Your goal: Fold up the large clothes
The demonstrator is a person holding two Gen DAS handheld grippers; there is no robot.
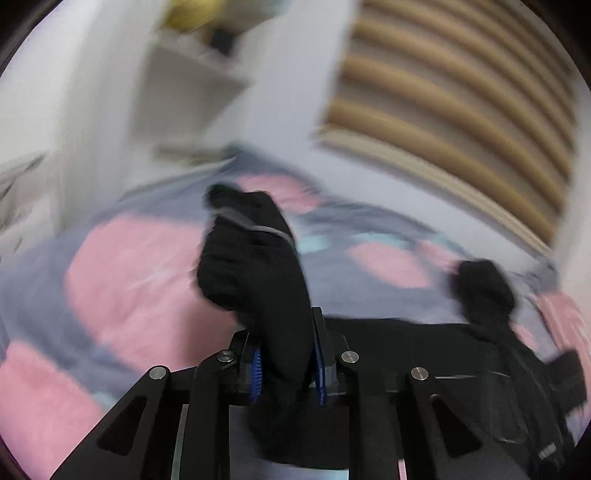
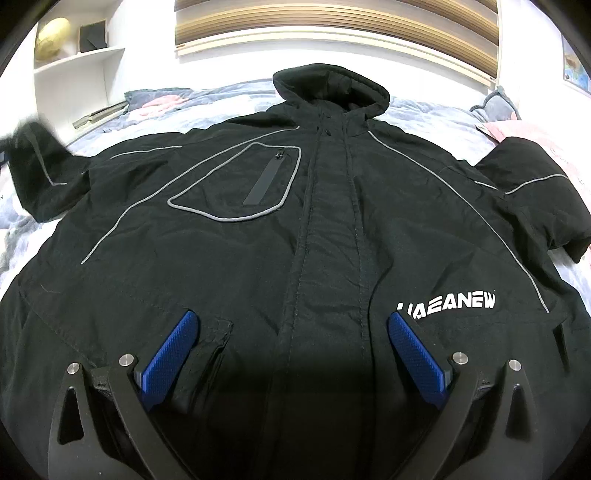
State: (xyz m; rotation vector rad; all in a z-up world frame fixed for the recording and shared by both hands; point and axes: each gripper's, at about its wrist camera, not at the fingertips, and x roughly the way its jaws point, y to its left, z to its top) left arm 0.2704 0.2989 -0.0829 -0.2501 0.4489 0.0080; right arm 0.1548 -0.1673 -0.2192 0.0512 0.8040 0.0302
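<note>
Left hand-held gripper: jaws narrow, blue pads clamped on a black sleeve that runs up and away from the fingertips. View is motion-blurred. Gripper points shallowly downward over the bed, pink and grey-blue quilt beyond the sleeve. Rest of the jacket trails off to the right of this gripper.

Right hand-held gripper: jaws wide, nothing between the pads, angled steeply down. Jacket lies flat, front up, directly under and ahead of it; the lower front sits between the fingers, placket roughly centred. Chest pocket ahead-left, white logo just beyond the right finger, hood at the far end. Far left, the sleeve is lifted off the bed and blurred. Shelf and slatted headboard behind.
</note>
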